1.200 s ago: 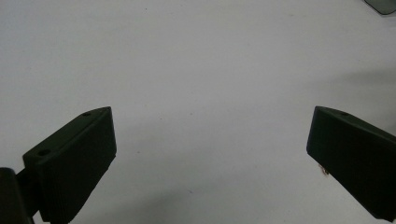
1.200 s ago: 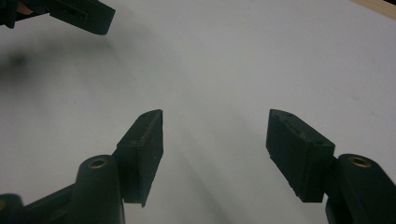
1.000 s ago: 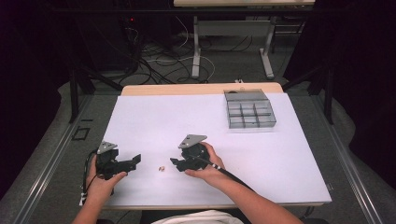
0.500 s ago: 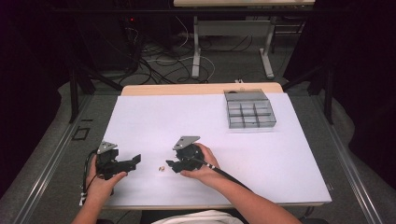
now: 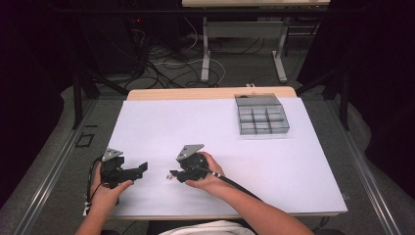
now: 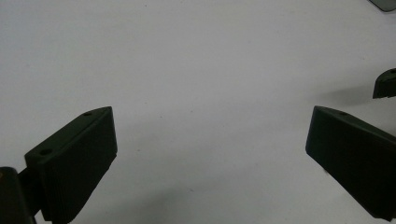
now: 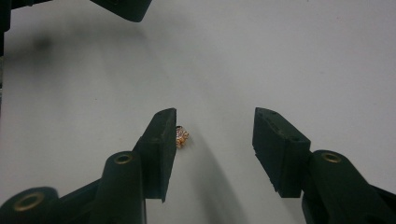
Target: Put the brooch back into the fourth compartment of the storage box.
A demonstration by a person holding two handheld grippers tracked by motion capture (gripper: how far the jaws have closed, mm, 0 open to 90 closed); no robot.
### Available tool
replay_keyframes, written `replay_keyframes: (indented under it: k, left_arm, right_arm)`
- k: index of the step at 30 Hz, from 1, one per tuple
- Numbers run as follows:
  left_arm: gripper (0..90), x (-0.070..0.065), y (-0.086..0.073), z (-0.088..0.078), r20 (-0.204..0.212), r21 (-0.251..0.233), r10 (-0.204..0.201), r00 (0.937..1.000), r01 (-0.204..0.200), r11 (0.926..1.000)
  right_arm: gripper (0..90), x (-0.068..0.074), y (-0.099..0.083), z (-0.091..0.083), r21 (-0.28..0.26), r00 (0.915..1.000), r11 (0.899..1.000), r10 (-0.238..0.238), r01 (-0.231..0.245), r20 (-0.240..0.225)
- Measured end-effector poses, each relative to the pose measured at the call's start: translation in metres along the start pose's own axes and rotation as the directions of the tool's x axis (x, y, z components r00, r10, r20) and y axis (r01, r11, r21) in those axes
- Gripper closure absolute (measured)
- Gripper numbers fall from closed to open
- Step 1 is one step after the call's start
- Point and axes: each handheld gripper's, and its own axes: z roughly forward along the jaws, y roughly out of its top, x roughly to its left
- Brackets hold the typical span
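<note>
Since a second ago my right claw [image 7: 212, 140] has slid a little toward me and to the left across the counter [image 5: 205, 127], closing in on the small bead [image 7: 181, 137]; my left claw [image 5: 142, 169] has hardly moved.

My right claw stands apart, and the bead lies between its jaws, hard against the inner face of the left-hand one in the right gripper view, with a wide gap to the other. It is a tiny, rounded, knobbly thing, gold and orange with a glitter to it. I judge it feather-light, hard and apt to roll or squirt out, so I would pinch it across its middle, low at the jaw tips, and close slowly. The jaw faces are matte black with fine ribbing.

My left claw is also wide apart, over bare counter. This surface is smooth, pale and flat. Far off sits a clear plastic box [image 5: 262, 115] with square compartments.
</note>
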Motion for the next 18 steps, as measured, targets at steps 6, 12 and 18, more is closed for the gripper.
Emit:
replay_keyframes:
  k: [6,12,18]
  left_arm:
    - [1.9,0.0,0.0,0.0,0.001,0.001,0.0,1.0,0.0,1.0]
    - [2.0,0.0,0.0,0.0,0.001,0.002,0.0,1.0,0.0,1.0]
    - [2.0,0.0,0.0,0.0,0.0,0.004,0.001,1.0,-0.001,1.0]
  right_arm:
    - [52.0,0.002,-0.002,0.008,0.015,0.9991,1.0,0.006,-0.006,-0.041]
    - [53.9,0.0,-0.004,0.015,0.032,0.9985,0.999,0.007,-0.005,-0.054]
    - [54.5,0.002,-0.006,0.02,0.045,0.9979,0.999,0.013,-0.01,-0.063]
